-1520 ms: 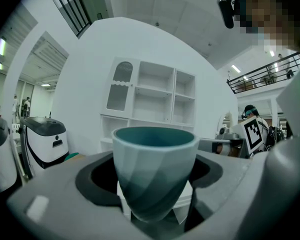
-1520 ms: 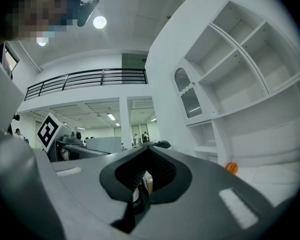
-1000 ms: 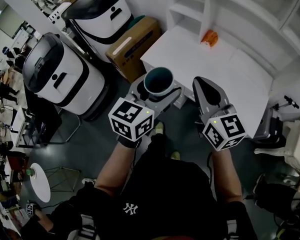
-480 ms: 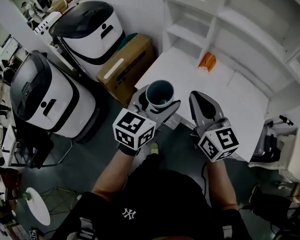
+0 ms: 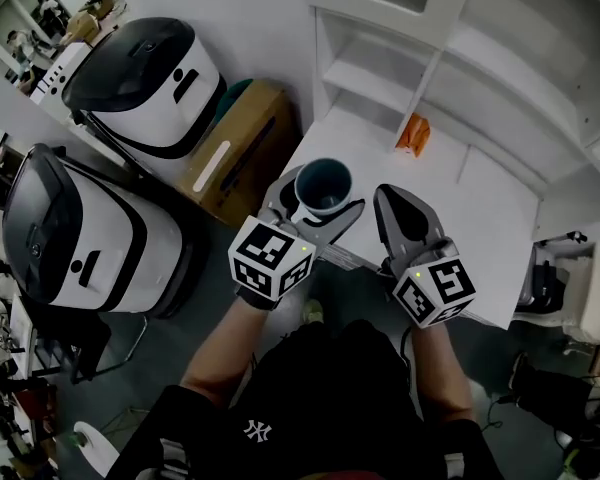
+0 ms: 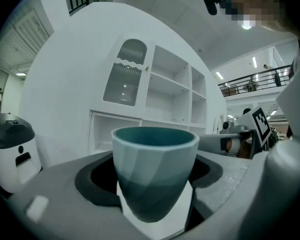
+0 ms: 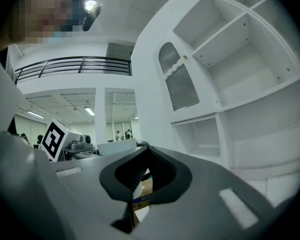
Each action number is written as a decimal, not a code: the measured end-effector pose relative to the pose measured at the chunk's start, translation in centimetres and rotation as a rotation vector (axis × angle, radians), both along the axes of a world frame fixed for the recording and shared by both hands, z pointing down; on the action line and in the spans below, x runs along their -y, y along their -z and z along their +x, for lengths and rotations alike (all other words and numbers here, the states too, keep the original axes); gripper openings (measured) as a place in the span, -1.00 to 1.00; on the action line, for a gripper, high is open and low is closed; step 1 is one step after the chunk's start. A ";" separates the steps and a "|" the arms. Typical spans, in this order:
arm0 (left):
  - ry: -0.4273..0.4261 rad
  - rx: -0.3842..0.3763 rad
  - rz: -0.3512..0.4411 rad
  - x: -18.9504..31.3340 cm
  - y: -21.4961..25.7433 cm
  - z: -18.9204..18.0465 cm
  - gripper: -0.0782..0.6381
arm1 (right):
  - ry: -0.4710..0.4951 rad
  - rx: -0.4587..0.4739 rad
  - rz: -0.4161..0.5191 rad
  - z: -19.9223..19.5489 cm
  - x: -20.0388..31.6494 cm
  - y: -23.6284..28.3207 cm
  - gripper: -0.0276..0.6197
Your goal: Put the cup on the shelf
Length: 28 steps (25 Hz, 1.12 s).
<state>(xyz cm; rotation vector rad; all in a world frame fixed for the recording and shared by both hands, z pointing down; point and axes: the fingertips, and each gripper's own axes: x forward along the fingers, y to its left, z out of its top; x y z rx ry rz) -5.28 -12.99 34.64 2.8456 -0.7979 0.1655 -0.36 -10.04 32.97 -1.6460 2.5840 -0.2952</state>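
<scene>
A: Where is the cup (image 5: 322, 186) relative to the shelf (image 5: 380, 80)?

B: It stands upright, mouth up, clamped low on its body between the fingers of the left gripper (image 5: 312, 206). It hangs over the near left corner of the white worktop (image 5: 485, 203). The shelf's open bays lie straight ahead and above, across that worktop, so the carry is likely forward and up along the line the fingers already point.

A: And the other one?

B: The right gripper (image 5: 392, 196) sits just beside the left one, to its right. Its fingers are drawn down to a narrow slit with nothing between them. It is about as near the shelf, but it is empty, so the left one has the job.

A: Anything in the path?

B: A small orange object (image 5: 413, 135) lies on the worktop near the shelf's foot, right of the cup's line. A cardboard box (image 5: 242, 153) stands on the floor to the left, well below. The bays themselves look bare; the dividers between them seem the likeliest thing to clip.
</scene>
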 end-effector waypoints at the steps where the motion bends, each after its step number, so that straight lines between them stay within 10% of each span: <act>1: -0.006 -0.001 -0.002 0.8 -0.1 0.1 0.30 | -0.002 -0.005 -0.001 -0.1 0.7 0.0 -0.88; 28: 0.040 -0.001 0.026 23.9 -4.5 12.4 0.30 | 0.020 0.009 -0.029 9.1 19.1 -3.7 -0.88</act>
